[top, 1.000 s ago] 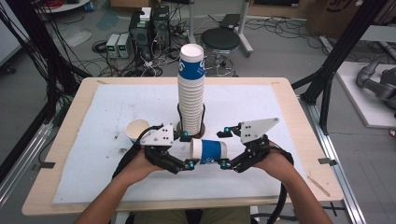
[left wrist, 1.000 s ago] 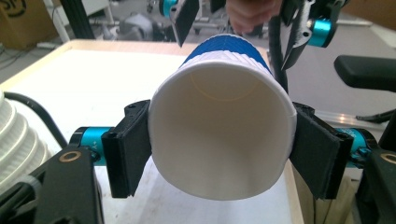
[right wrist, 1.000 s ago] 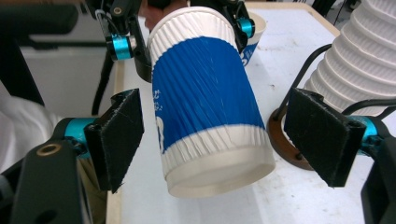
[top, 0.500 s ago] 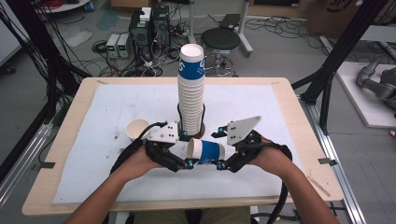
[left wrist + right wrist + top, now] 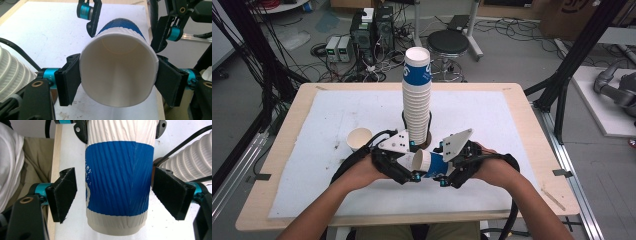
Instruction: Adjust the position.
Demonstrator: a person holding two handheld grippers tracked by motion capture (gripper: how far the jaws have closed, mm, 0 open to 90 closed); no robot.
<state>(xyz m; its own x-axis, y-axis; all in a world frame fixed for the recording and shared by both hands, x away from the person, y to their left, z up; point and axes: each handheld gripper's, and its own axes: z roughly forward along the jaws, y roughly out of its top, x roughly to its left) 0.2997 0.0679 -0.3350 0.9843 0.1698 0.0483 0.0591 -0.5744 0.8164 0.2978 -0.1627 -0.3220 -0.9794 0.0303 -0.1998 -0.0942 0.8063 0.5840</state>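
Cup (image 5: 428, 164) lies on its side in mid-air just in front of the stack (image 5: 416, 97), between your two hands. On the left, a lone cup (image 5: 359, 138) stands on the mat (image 5: 312, 165), apart from the tower. Your left gripper (image 5: 117, 80) clamps the held cup's rim, pads pressing both sides. Your right gripper (image 5: 120, 197) straddles its blue base with jaws spread, pads clear of the wall. Judging by this, the cup is picked but not yet stacked; you have yet to right it and seat it on top, then deal with the lone cup.
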